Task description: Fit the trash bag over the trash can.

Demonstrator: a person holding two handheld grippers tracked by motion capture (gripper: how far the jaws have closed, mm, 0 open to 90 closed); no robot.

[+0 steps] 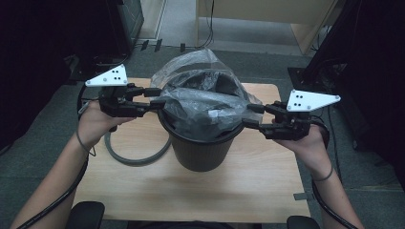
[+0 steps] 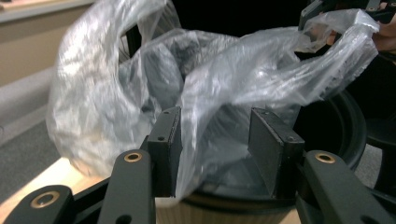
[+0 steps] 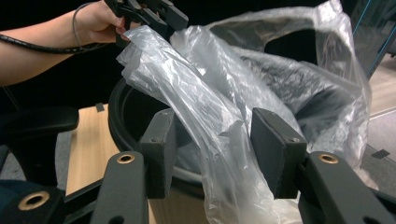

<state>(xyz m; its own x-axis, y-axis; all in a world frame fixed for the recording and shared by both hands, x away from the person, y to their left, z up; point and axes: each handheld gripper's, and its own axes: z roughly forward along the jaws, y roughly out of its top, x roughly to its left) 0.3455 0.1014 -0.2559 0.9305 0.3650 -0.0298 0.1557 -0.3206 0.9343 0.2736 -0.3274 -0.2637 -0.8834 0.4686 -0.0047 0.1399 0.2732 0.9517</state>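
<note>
Bag: clear crinkly plastic bag (image 1: 203,90) bunched over the round black plastic bin (image 1: 200,150), mid-table.
Left gripper (image 2: 215,149): jaws spread, film between, unclamped.
Right gripper (image 3: 212,154): likewise agape at the bin's opposite rim.
Handling: light, limp, slippery; pinch gathered edge folds.

We hold our left tongs (image 1: 158,97) in our left hand (image 1: 95,121), jaws spread wide and pointing inward to the right. Our right tongs (image 1: 251,116) sit in our right hand (image 1: 308,143), jaws likewise apart and pointing left. Both forearms come up from below, angled outward, a cable trailing along each.
</note>
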